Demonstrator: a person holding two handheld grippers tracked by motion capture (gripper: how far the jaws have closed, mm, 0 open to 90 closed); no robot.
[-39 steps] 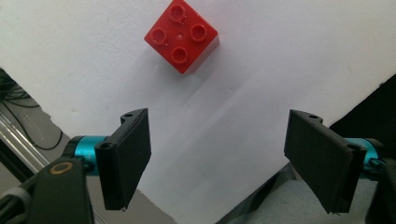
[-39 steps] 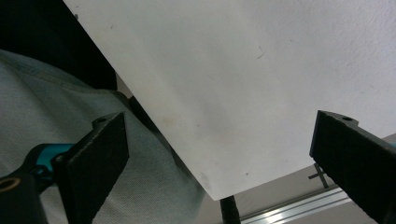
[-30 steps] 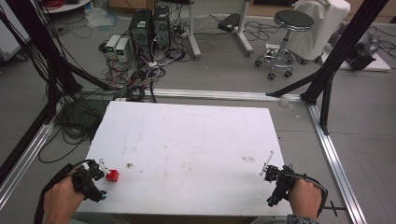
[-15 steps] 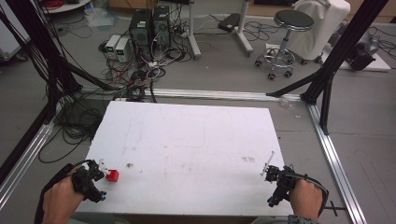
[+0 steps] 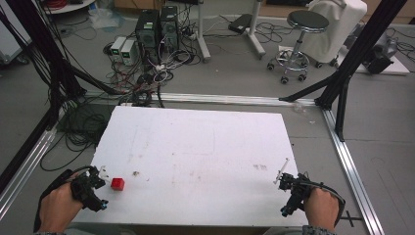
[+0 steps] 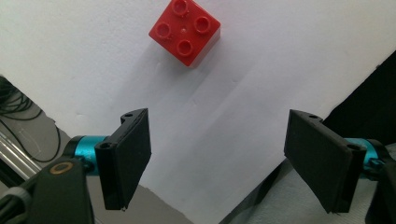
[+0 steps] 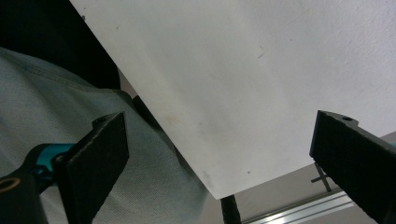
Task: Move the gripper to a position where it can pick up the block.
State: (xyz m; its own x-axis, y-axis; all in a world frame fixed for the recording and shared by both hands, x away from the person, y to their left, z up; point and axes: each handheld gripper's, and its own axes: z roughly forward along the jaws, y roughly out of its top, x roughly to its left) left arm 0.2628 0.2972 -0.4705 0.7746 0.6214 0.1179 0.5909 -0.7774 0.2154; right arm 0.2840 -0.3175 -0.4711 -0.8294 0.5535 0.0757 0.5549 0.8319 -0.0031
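Observation:
A small red brick (image 5: 117, 184) with four studs lies on the white table (image 5: 195, 152) near its front left corner; in the left gripper view the red brick (image 6: 185, 31) sits ahead of the jaws. My left gripper (image 5: 96, 188) is just left of the brick, open, nothing between its jaws (image 6: 217, 158). My right gripper (image 5: 288, 193) is at the table's front right corner, open and empty, and the right gripper view (image 7: 219, 154) looks over the table's edge.
Grey fabric (image 7: 56, 116) of the person's clothing lies below the table's edge. Aluminium frame rails (image 5: 350, 166) run along the table's sides. Behind the table are tangled cables (image 5: 142, 78), computer boxes (image 5: 156, 24) and a stool (image 5: 301, 29).

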